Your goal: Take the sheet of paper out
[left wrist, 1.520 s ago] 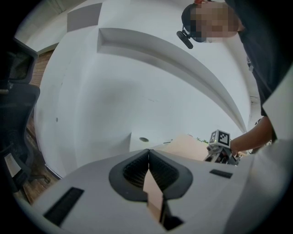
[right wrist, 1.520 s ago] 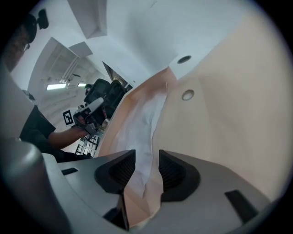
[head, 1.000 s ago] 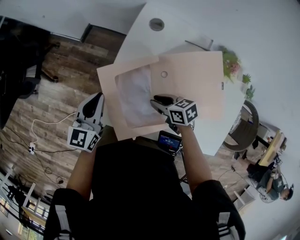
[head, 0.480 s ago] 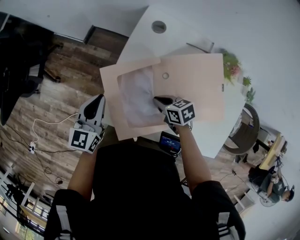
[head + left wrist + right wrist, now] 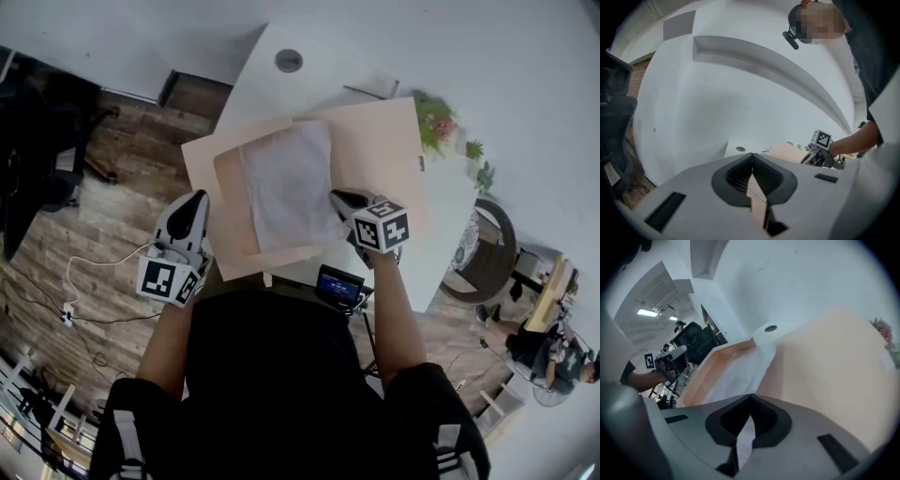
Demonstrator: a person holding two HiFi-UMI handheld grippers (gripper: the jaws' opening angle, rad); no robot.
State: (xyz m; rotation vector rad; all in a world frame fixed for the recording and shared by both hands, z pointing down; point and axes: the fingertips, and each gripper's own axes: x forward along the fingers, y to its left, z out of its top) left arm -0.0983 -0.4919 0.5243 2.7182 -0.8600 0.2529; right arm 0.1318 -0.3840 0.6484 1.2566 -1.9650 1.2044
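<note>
"So, what is the left gripper (image 5: pixel 194 202) pinching?"
"It is clamping shut on the edge of the peach folder (image 5: pixel 375 150), which is flat, matte card."
"And the paper (image 5: pixel 286 187)?"
"Thin, white and faintly creased, it is lying on the open folder. The right gripper (image 5: pixel 339 199) is squeezing its near corner tight."

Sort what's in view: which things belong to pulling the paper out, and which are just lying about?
In the job: sheet of paper, peach folder, left gripper clamping the folder's edge, right gripper pinching the sheet.
Lying about: small screen device, plant, desk grommet.
</note>
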